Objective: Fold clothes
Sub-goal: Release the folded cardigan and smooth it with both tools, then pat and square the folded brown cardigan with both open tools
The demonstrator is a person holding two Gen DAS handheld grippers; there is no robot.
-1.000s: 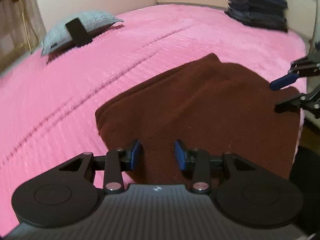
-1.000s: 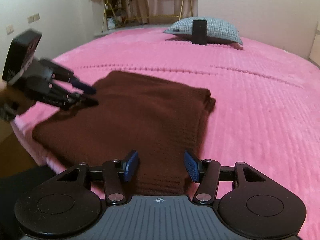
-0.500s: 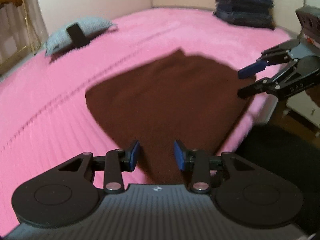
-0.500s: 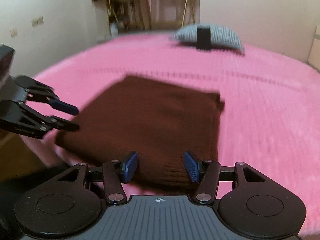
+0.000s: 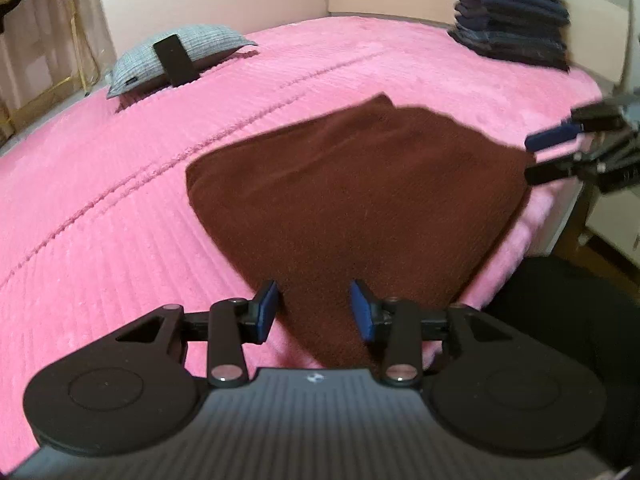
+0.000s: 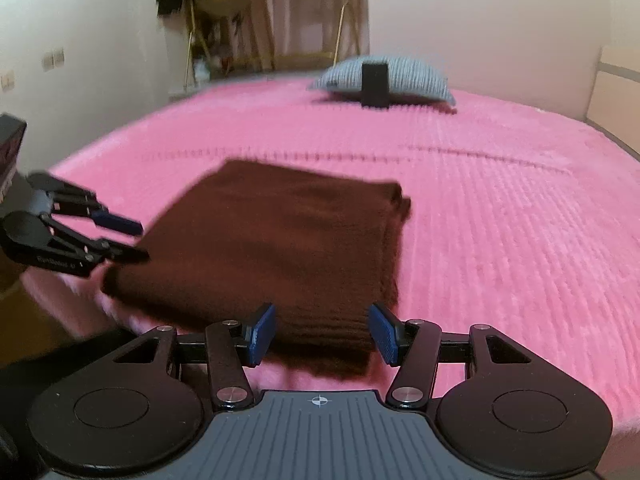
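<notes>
Garment: a dark brown knit (image 6: 280, 248), folded flat into layers, lies at the near edge of the pink bedspread (image 6: 500, 220).
Left gripper (image 5: 314, 306): fingers wide, holding nothing.
Right gripper (image 6: 322, 334): fingers wide, empty, over the near corner.
Risk: my judgement, a one-layer pinch would spill the fold; the overhanging edge could slide off.
Axis: long side runs along the bed edge, stacked edges facing the pillow (image 6: 384, 76).

Converging wrist views, shared sweater (image 5: 352, 200)

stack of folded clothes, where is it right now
In the left wrist view the stack of folded clothes sits at the far right corner of the pink bed, beyond the brown garment.
</notes>
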